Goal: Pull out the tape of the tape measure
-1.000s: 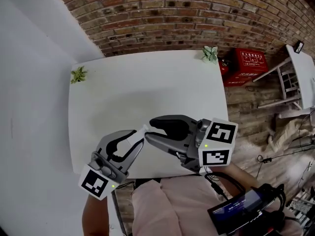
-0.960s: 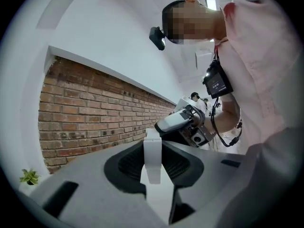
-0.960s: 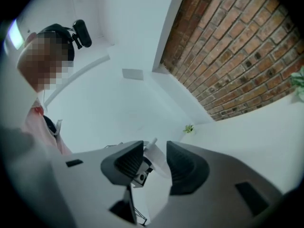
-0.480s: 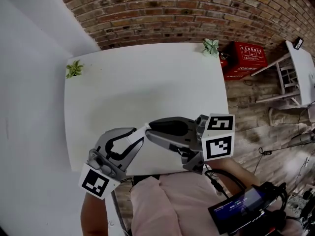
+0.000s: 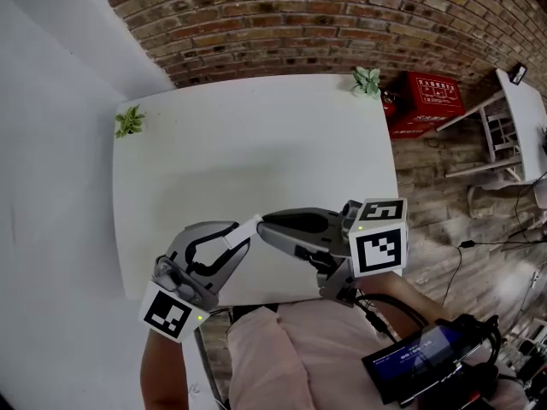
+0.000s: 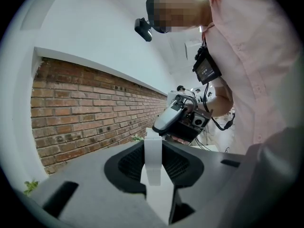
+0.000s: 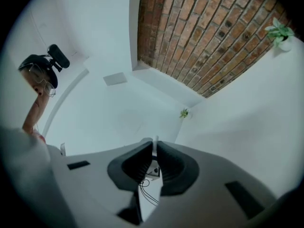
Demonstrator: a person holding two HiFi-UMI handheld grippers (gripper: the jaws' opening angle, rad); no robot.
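Over the white table, near its front edge, my two grippers meet tip to tip. The left gripper is clamped part-closed on the white tape measure. The right gripper has just been closing, and its jaws now stand narrow, pinching what I take for the thin white tape end only at their very tips. That shallow bite worries me most: a pull may strip it free, or drag the case out of the left grip.

A box stands right of the table.
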